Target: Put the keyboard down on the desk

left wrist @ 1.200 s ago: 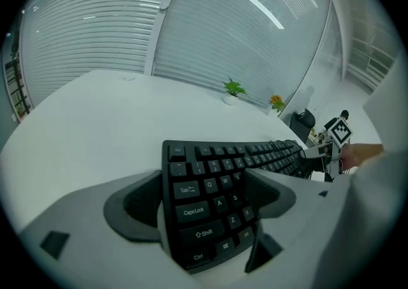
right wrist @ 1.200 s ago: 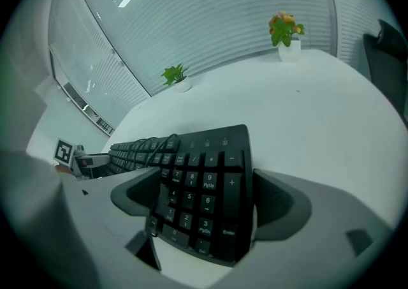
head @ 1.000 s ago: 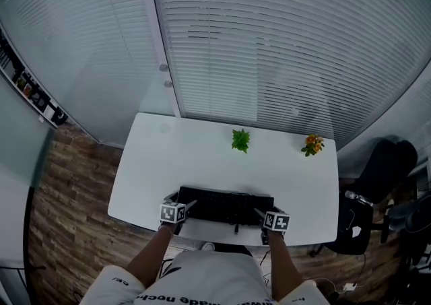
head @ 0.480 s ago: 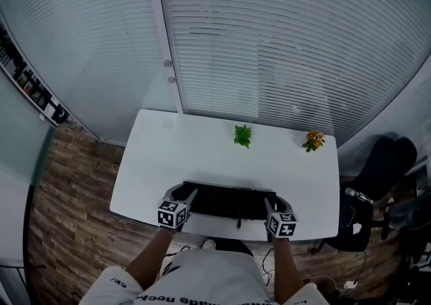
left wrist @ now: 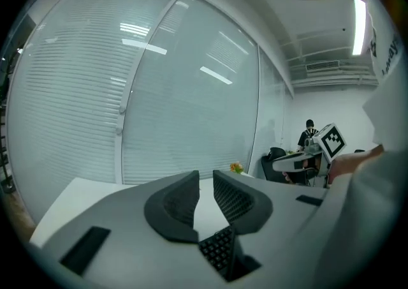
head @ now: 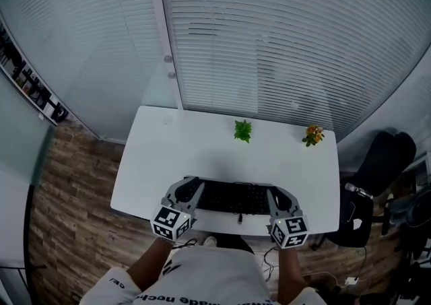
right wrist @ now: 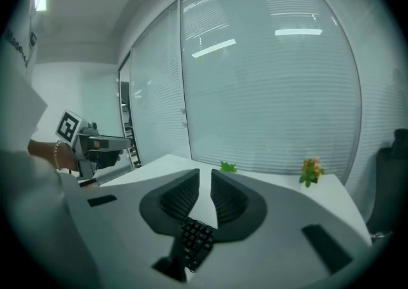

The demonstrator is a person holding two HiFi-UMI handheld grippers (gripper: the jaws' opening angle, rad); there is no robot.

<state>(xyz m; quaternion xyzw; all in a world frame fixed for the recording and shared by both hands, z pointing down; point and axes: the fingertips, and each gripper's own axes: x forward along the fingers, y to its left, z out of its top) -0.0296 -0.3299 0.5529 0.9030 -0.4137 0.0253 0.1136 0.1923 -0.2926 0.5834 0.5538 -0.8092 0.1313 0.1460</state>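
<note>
Between the left tongs [left wrist: 205, 178] we've got one end of the keyboard [head: 236, 197] pinched, and the right tongs [right wrist: 205, 178] are clamped on the other end the same way. Both pairs have just been closing, and you can see the keys sitting right between the pads in each gripper view. So a two-ended grip, nothing loose as far as we can tell.

The keyboard runs crosswise in front of us, over the near edge of the tabletop [head: 202, 149]. It looks held up in the air rather than resting on it. We'd call this the carry step: picked up, not put down yet.

Next we reckon it wants a small push forward, then both ends lowered together so it stays level. Only once it sits flat should both tongs let go. The near edge is the one to watch, since it's right under the keyboard. Drop it there and the front could hang over.

Room-wise we're fine. There's a wide bare stretch of white ahead. The little green plant [head: 242, 130] and the orange flowers [head: 312, 135] sit near the far edge, well apart from the keyboard. Behind them are the blinds [head: 269, 41], and a dark chair [head: 380, 162] stands off the right side.
</note>
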